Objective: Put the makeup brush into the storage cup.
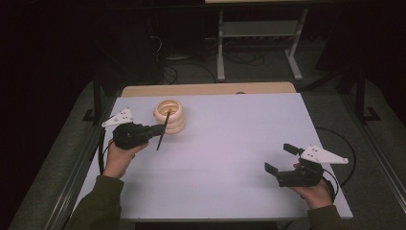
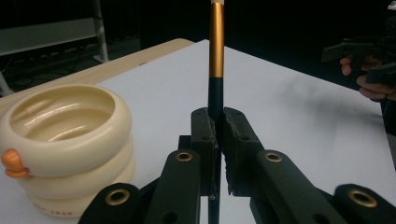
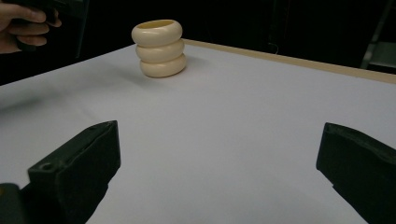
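Pinching slim black-and-gold brush point(image 2: 215, 56) between pressed jaws, left gripper point(image 1: 152, 130) sits at 8 o'clock of cream holder point(image 1: 170, 115); brush axis near-vertical, tip over rim; right gripper point(image 1: 281, 159) spread, far

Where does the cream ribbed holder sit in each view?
High view: cream ribbed holder at the table's far left, just beyond the left tongs.
Left gripper view: holder at left, beside the tongs.
Right gripper view: holder upper left, far off.
Shared landmark: the table's wooden far edge.
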Demonstrator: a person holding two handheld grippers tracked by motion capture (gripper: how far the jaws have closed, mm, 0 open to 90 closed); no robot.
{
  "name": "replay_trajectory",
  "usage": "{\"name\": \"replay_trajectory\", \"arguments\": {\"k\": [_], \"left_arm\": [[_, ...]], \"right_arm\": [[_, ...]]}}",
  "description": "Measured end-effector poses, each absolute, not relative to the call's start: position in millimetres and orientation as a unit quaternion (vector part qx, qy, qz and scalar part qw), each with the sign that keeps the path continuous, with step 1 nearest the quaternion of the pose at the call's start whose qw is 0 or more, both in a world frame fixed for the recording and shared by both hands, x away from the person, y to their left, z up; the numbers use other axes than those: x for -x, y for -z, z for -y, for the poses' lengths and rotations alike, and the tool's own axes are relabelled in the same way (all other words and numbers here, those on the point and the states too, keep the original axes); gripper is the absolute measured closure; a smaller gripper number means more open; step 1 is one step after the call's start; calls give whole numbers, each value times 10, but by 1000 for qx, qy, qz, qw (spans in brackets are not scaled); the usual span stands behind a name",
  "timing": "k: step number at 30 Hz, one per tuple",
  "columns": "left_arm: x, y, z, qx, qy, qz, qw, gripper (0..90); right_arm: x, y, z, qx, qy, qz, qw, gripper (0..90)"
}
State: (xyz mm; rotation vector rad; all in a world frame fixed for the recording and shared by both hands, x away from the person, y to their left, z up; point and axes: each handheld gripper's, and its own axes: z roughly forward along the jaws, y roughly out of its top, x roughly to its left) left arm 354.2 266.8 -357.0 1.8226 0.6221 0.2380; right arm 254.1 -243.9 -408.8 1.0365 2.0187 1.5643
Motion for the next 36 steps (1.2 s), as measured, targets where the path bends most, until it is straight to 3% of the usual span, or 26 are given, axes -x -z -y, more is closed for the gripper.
{"name": "replay_trajectory", "arguments": {"k": [36], "left_arm": [[-3941,3363,-2651,-757,-125,-269,583,835]], "right_arm": [[-2541,4089,2449,-369,-558,-718,191,0]]}}
